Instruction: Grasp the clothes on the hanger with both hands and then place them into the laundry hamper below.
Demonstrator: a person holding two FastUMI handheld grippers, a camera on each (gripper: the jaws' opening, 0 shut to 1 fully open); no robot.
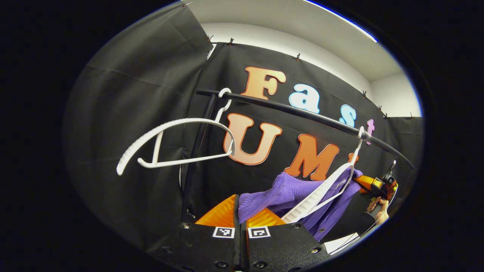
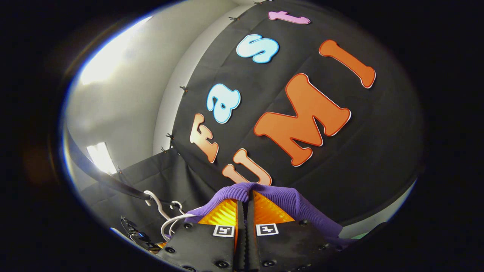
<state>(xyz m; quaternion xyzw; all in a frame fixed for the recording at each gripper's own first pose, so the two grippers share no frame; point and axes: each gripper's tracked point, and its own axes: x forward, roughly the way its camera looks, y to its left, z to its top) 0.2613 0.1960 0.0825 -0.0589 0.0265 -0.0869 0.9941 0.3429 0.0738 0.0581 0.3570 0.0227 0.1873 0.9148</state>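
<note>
Black cloth booth wall, dark round rail (image 1: 302,113) across. Bare white ribbed plastic hanger (image 1: 170,145) at left. Purple rib-knit garment (image 1: 287,192) draped on second white hanger (image 1: 321,194). Left gripper (image 1: 241,211) clamped on knit edge; right gripper (image 2: 244,206) pinching a fold.

Ribbed purple knit garment (image 1: 280,194), glossy white plastic hanger (image 1: 166,145), matt cloth wall (image 1: 143,94).

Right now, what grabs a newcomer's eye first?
The purple garment, pinched in the left tool at bottom centre and half draped on a tilted white hanger. An empty white hanger swings on the black rail upper left. In the right gripper view, the right tool clamps purple knit too.
</note>
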